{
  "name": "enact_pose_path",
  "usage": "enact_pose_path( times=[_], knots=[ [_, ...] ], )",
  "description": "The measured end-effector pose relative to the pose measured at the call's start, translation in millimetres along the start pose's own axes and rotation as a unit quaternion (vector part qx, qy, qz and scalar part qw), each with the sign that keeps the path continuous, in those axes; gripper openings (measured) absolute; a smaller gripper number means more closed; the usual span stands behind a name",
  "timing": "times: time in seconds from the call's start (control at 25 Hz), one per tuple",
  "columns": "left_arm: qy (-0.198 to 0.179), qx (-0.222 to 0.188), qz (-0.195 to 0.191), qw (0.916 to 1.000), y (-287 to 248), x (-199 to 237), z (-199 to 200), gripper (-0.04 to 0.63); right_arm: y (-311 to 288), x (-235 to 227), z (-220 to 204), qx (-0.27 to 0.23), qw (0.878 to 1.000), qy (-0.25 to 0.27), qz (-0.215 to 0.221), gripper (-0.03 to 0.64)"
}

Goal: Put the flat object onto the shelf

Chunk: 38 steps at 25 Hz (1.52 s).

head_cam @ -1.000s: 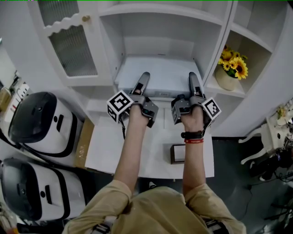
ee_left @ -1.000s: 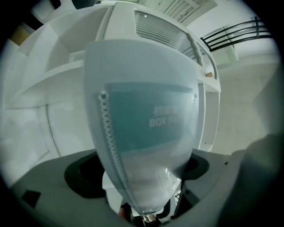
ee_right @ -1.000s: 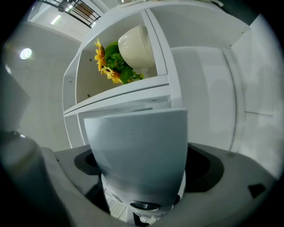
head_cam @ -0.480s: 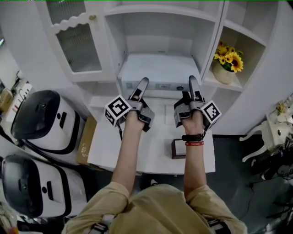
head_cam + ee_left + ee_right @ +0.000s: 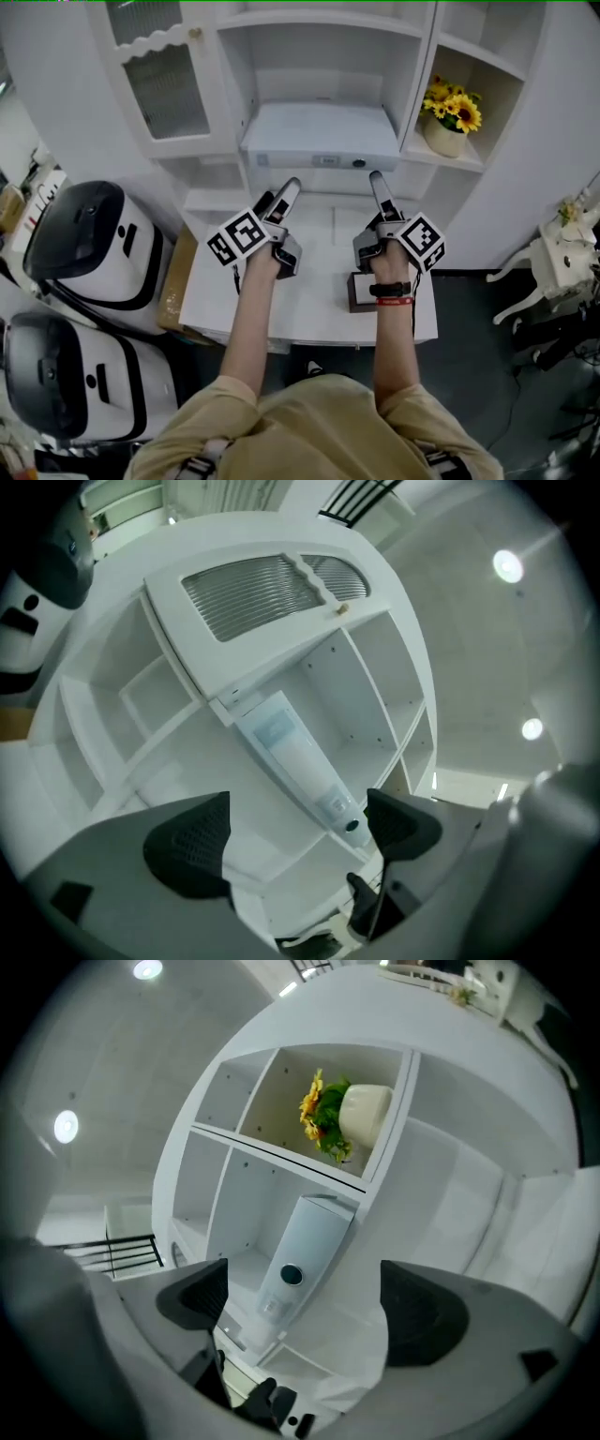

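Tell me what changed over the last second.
The left gripper and right gripper drew back toward the person from the flat white box, apparently releasing it; both now hover open over the white table. The box stays in the white cabinet; the sunflower pot and small dark box have not moved.

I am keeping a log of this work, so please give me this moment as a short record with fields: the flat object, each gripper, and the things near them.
flat object: lies on the middle shelf of the white cabinet; neither gripper touches it
left gripper: jaws apart, nothing between them
right gripper: jaws apart, nothing between them
sunflowers: in a pot, in the compartment to the right
small dark box: on the table, by the right wrist
task: placing looks done
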<state>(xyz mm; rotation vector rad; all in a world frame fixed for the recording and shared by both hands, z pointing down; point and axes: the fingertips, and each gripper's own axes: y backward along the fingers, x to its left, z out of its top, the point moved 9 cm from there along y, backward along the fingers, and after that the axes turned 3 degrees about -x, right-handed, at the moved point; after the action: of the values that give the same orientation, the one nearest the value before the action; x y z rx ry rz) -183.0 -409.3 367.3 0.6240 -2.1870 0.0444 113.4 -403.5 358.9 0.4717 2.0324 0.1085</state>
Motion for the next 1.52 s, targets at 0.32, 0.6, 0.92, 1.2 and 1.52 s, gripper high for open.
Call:
enact_pose_path(
  times=[0.32, 0.6, 0.92, 1.2, 1.52],
  knots=[
    [-0.125, 0.023, 0.024, 0.9917, 29.5, -10.2, -5.5, 0.380, 23.6, 15.8, -11.1, 0.035, 0.987, 0.155, -0.026, 0.515],
    [-0.240, 0.026, 0.035, 0.9697, 43.8, -29.1, -4.5, 0.313, 32.9, 29.3, -22.0, 0.045, 0.968, 0.246, -0.028, 0.469],
    [-0.305, 0.017, 0.029, 0.9519, 34.8, -43.4, -2.4, 0.288, 27.1, 36.9, -23.9, 0.050, 0.952, 0.301, -0.017, 0.342],
    [-0.325, 0.010, 0.032, 0.9453, 15.7, -45.8, -0.3, 0.268, 10.7, 38.8, -17.6, 0.056, 0.938, 0.341, -0.011, 0.304],
    [-0.344, 0.003, 0.033, 0.9385, -8.6, -43.6, 4.4, 0.255, -12.7, 36.5, -12.2, 0.063, 0.930, 0.361, 0.013, 0.291]
  ],
)
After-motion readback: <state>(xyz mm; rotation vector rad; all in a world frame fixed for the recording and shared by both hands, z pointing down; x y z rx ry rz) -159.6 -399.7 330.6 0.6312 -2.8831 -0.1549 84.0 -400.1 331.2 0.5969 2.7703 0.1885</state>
